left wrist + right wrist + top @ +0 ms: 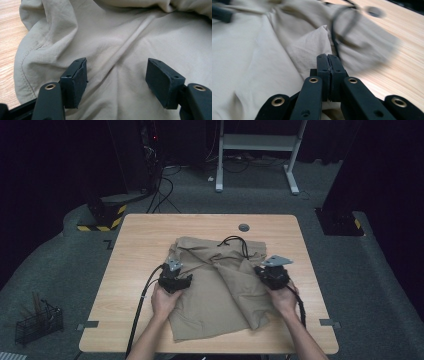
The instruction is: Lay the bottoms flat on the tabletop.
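Tan garment point(220, 290) lay crumpled mid-table point(150, 227), black drawstring point(235, 241) at its far edge. Your left gripper point(116, 81) hovered over the cloth, jaws wide, nothing between. Your right gripper point(328, 75) had jaws pressed together, pinching a fabric fold.

Both grippers are black with brass rivets and square jaws; grey three-cornered plates on top, black cables trailing; forearms bare.
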`<action>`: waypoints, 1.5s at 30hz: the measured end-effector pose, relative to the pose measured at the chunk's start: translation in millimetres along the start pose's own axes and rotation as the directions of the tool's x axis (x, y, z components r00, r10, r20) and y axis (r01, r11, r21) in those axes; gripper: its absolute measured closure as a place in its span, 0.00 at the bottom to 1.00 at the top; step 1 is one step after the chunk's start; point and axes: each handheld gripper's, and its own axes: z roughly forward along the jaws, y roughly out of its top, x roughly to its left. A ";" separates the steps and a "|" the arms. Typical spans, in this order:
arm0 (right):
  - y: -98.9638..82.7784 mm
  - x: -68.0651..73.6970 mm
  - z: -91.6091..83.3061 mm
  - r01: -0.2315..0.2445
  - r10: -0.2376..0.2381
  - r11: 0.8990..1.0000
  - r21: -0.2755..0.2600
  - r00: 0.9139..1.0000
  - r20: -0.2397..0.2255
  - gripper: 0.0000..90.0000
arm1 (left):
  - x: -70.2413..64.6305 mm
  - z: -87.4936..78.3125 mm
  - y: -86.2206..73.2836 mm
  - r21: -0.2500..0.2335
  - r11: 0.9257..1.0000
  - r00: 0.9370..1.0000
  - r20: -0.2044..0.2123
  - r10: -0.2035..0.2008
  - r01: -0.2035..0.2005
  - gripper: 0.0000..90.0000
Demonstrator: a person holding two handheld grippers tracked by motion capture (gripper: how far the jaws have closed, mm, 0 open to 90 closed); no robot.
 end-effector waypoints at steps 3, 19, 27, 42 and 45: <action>-18.3 -25.6 -19.3 -0.076 0.075 0.997 0.010 0.995 0.072 0.98 | 0.0 0.1 0.1 0.000 1.000 1.000 -0.003 -0.001 0.001 0.38; -54.2 -27.3 -34.2 -0.134 0.134 0.991 -0.010 0.985 0.105 0.68 | 0.2 0.2 0.5 0.000 1.000 1.000 -0.004 -0.010 0.010 0.38; -37.7 9.5 12.3 -0.055 0.062 0.990 0.128 0.997 -0.048 0.62 | -17.8 -26.9 7.3 -0.005 1.000 0.995 0.100 0.010 -0.009 0.40; -44.1 17.5 23.3 -0.046 0.058 0.989 0.138 0.995 -0.085 0.82 | -70.8 -16.1 0.1 0.080 0.985 0.977 0.159 0.140 -0.154 0.41; -43.2 17.8 21.9 -0.028 0.040 0.990 0.140 0.995 -0.089 0.93 | -66.4 -16.6 2.6 0.082 0.983 0.975 0.163 0.149 -0.164 0.62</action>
